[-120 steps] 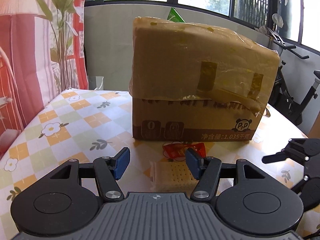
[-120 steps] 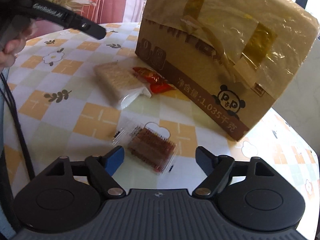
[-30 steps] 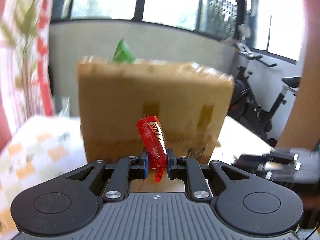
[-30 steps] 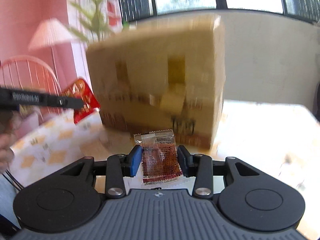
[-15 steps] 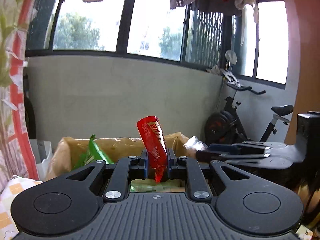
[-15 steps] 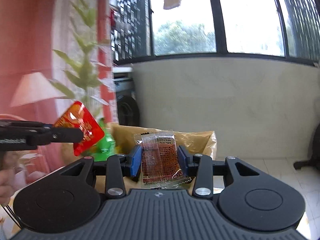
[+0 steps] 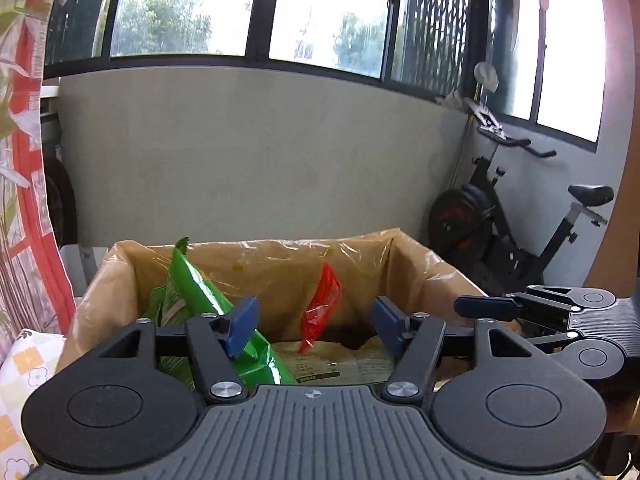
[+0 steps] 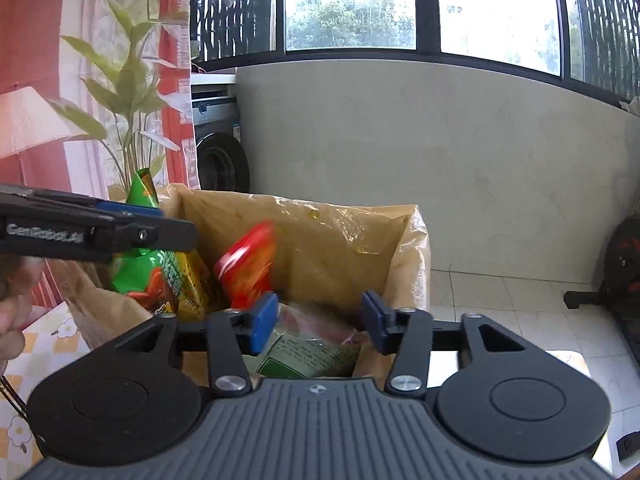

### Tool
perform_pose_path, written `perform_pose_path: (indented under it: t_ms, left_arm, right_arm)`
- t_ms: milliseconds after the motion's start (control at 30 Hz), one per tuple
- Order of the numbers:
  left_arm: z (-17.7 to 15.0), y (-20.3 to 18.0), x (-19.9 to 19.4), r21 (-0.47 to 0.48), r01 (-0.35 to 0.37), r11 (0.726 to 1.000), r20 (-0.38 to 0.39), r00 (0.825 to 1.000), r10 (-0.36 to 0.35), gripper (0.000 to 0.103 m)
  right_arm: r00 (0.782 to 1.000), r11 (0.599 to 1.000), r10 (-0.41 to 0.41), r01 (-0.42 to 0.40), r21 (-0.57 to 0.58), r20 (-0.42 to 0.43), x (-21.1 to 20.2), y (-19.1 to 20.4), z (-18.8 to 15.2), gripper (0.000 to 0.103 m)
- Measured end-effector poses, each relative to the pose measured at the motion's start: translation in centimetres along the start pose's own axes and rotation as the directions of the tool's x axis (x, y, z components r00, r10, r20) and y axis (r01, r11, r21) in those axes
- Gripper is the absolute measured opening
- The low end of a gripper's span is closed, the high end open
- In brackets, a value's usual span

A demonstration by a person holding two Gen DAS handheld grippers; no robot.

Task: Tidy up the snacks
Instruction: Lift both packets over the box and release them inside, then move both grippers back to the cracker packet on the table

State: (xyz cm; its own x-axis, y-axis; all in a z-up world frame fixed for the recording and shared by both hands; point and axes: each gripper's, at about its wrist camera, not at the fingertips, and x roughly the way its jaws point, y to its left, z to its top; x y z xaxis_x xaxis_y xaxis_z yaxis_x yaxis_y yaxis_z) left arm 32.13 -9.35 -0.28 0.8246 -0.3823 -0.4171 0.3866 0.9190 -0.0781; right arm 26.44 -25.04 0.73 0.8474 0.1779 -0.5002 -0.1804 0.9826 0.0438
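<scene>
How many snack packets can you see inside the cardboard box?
4, maybe more hidden below. A green bag leans at the left of the cardboard box, a red packet is falling in the middle, a pale green packet lies at the bottom, and a blurred clear packet is on it.

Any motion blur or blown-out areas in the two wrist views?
Left wrist: red packet over the cardboard box slightly smeared, windows overexposed. Right wrist: red packet and clear packet heavily smeared, box sharp; fisheye bends the wall edges.
</scene>
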Motion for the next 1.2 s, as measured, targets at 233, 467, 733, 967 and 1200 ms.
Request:
perform_pose_path:
  t_ms: [233, 467, 733, 967, 1200]
  left_arm:
    - [-0.8, 0.7, -4.0, 0.042, -0.023, 0.999, 0.013, 1.000, 0.023, 0.073]
    - [-2.5, 2.0, -9.0, 0.026, -0.017, 1.000, 0.031, 0.999, 0.016, 0.076]
    - [-4.7, 4.1, -12.5, 0.024, -0.026, 0.999, 0.023, 0.999, 0.026, 0.078]
    - [-7.8, 5.7, -13.5, 0.006, -0.030, 1.000, -0.028, 0.999, 0.030, 0.077]
    - [-11.4, 7.7, -12.7, -0.036, -0.031, 0.999, -0.114, 0.993, 0.026, 0.077]
  right_arm:
    - [0.998, 0.999, -0.035, 0.036, -0.004, 0.053, -2.8, 2.2, -1.2, 0.077]
    - [0.991, 0.994, -0.092, 0.086, 0.072, 0.093, -5.7, 3.7, -2.4, 0.081]
    - [0.990, 0.988, -0.108, 0.097, 0.120, 0.088, -7.6, 4.4, -4.7, 0.081]
    - [0.993, 0.989, -0.079, 0.068, 0.132, 0.084, -8.9, 5.3, -7.2, 0.081]
    - [0.999, 0.991, -0.028, 0.022, 0.128, 0.044, -8.7, 7.0, -10.1, 0.081]
